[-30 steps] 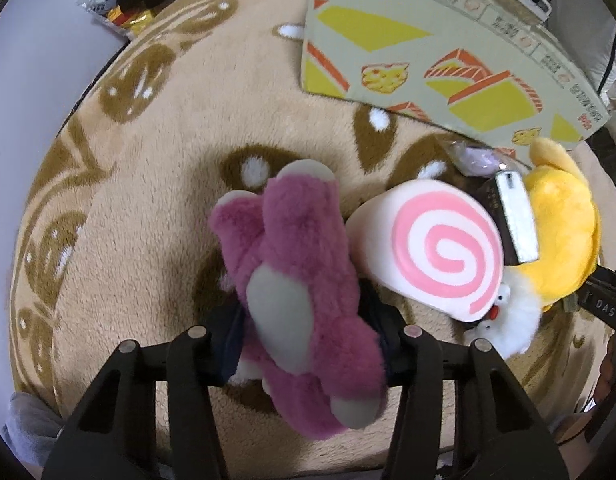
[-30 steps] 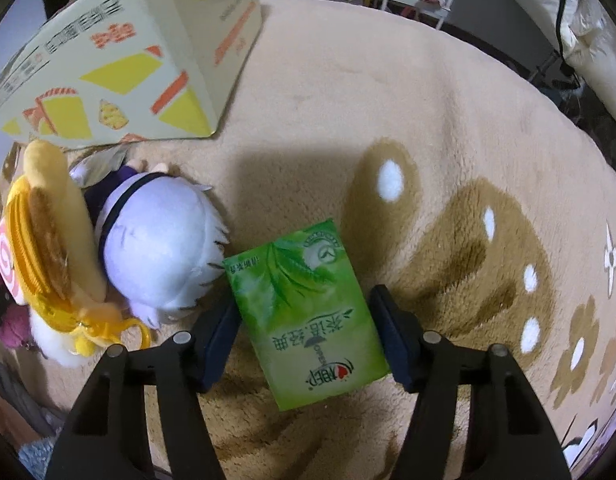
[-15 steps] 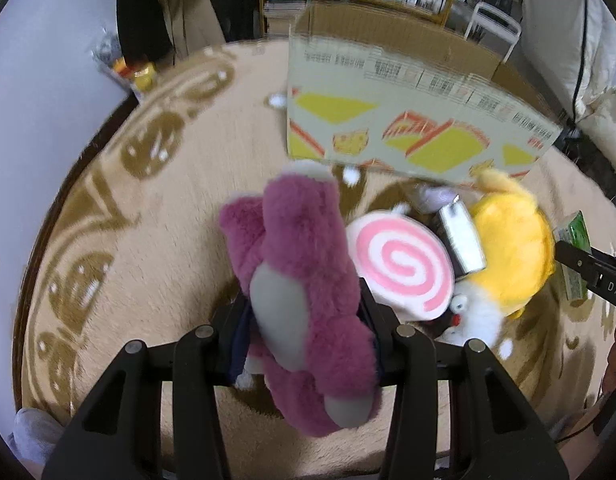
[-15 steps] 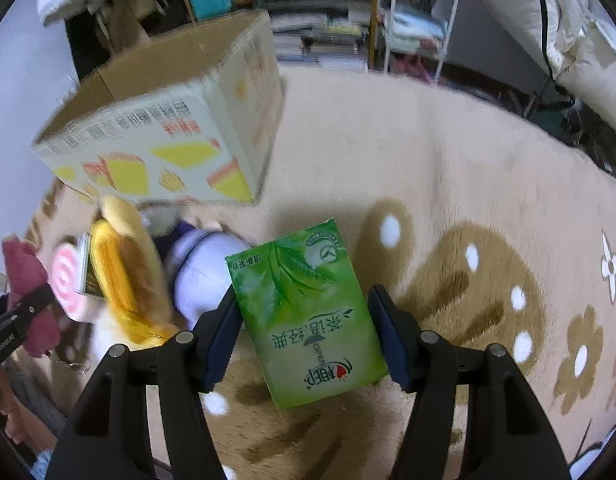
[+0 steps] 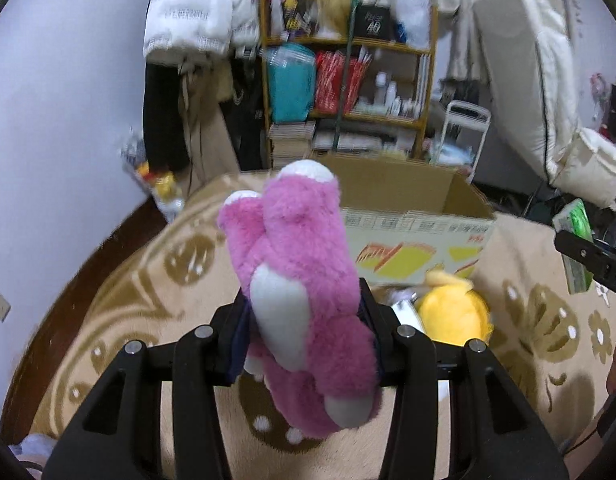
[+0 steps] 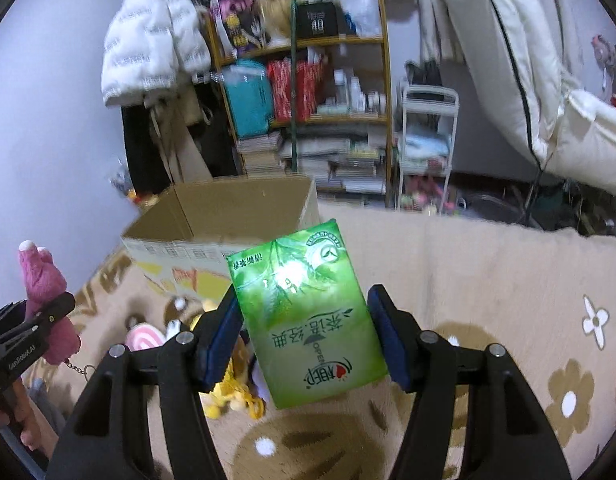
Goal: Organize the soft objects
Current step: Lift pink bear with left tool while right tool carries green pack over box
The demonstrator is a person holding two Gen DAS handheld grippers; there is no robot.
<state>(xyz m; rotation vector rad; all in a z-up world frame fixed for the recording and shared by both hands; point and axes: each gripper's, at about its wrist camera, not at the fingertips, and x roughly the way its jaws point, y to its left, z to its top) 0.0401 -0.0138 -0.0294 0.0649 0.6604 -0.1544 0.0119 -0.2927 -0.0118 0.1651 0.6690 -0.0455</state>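
My left gripper (image 5: 306,330) is shut on a pink plush toy (image 5: 304,276) and holds it up above the rug. The same toy shows at the left in the right wrist view (image 6: 44,292). My right gripper (image 6: 304,332) is shut on a green tissue pack (image 6: 308,316), lifted off the rug; the pack also shows at the right edge of the left wrist view (image 5: 576,248). An open cardboard box (image 5: 412,216) stands ahead on the rug, also in the right wrist view (image 6: 228,220). A yellow plush (image 5: 456,312) and a pink-swirl plush (image 6: 142,336) lie on the rug before the box.
The beige patterned rug (image 6: 488,280) covers the floor. A cluttered shelf (image 5: 348,92) and hanging clothes (image 5: 188,80) stand behind the box. A white cart (image 6: 426,148) and white bedding (image 6: 548,80) are to the right. Dark floor (image 5: 68,300) borders the rug at left.
Both grippers have risen well above the rug with their loads and tilted up, so the box's open top and the room behind now show.
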